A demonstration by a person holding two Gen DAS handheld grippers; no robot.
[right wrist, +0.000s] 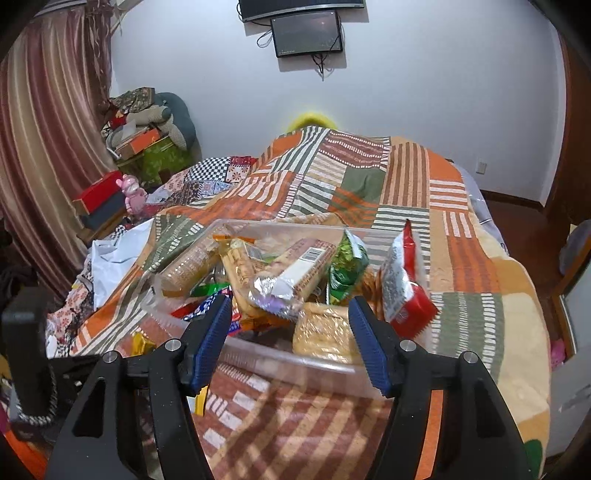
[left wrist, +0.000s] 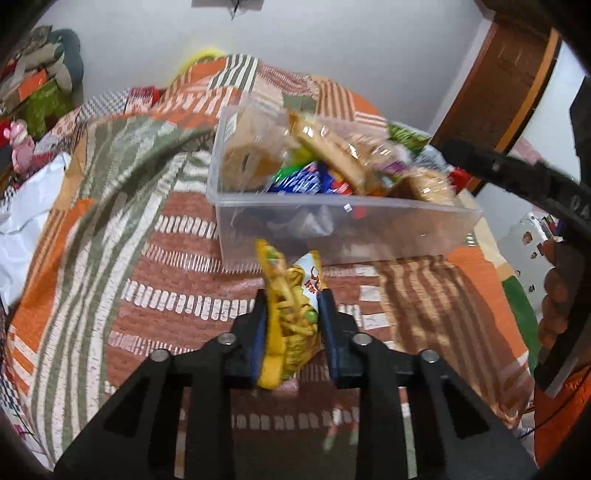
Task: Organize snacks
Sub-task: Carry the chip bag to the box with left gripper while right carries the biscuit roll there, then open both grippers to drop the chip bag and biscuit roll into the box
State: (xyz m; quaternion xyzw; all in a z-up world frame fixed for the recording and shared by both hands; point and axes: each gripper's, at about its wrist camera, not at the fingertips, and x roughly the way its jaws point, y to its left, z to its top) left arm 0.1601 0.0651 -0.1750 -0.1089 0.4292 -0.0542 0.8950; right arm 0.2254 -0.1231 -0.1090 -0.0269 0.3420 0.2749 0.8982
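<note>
A yellow snack bag (left wrist: 291,310) stands upright between the blue pads of my left gripper (left wrist: 291,295), which is shut on it just in front of the clear plastic bin (left wrist: 347,229). The bin holds several wrapped biscuits and snack packs. In the right wrist view, my right gripper (right wrist: 288,306) is open over the near wall of the same bin (right wrist: 295,362), with nothing pressed between its pads. A red-and-white pack (right wrist: 402,284) leans at the bin's right end, beside a green pack (right wrist: 345,266). The other gripper's black body (left wrist: 524,177) shows at right in the left wrist view.
The bin sits on a bed with a striped orange, green and brown patchwork quilt (right wrist: 369,173). White cloth (right wrist: 114,254) lies at the bed's left. Boxes and a pink toy (right wrist: 131,194) crowd the far left corner. A screen (right wrist: 306,33) hangs on the wall.
</note>
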